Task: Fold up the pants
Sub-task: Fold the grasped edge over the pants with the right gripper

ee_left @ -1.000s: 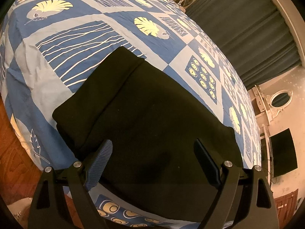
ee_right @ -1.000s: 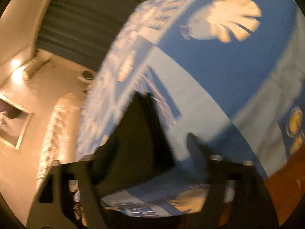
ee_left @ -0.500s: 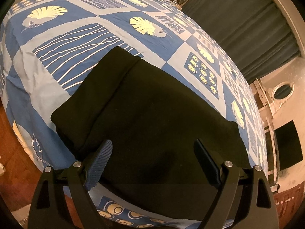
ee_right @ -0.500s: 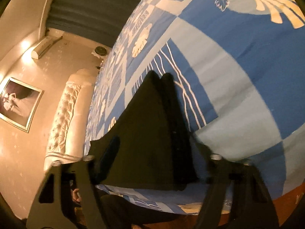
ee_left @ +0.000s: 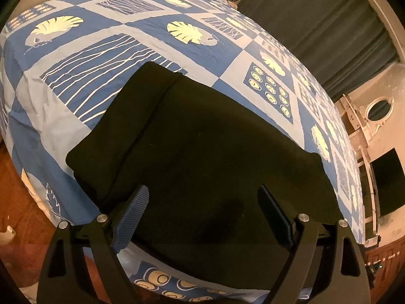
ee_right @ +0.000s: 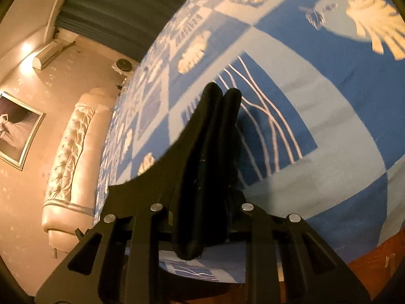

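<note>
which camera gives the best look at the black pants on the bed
The left wrist view: the pants lie spread flat on the bedspread, with outline and fold line visible beyond the open left gripper. The right wrist view shows only a bunched edge pinched in the shut right gripper.

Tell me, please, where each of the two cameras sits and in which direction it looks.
Left wrist: on the left gripper, above the bed's near edge, looking down over the folded black pants and across the bedspread toward the curtains; its open fingers show.
Right wrist: on the right gripper, low along the bed toward the headboard; its fingers are shut on the pants' edge.
Shared: pants, bedspread, curtains.
</note>
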### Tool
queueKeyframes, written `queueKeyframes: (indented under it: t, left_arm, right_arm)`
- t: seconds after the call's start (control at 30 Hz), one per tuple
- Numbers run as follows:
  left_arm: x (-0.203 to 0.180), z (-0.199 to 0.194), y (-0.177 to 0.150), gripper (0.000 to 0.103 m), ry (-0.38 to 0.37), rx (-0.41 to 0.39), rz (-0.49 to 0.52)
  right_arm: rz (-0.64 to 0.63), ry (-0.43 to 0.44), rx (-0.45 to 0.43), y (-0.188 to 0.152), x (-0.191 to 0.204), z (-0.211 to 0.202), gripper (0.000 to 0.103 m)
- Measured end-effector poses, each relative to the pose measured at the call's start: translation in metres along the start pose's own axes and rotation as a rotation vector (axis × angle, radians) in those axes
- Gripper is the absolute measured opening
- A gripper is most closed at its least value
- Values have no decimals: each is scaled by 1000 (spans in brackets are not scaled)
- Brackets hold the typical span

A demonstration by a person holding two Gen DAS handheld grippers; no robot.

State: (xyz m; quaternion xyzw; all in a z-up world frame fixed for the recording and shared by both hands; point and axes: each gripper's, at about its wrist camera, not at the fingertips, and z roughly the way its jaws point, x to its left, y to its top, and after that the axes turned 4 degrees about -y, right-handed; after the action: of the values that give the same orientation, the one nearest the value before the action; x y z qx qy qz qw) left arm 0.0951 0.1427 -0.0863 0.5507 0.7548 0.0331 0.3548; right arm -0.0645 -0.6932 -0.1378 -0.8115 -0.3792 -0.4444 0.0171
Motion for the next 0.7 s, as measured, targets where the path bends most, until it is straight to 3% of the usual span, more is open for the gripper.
queueKeyframes:
  t: [0.3,0.7]
  left_arm:
    - [-3,4,3,87,21,24,3]
    - [-20,15,-3,91,113,78,163]
  right_arm:
    - [-48,96,-36,-1,70,-21,23]
    - [-244,218,-11,-29,219,-5,23]
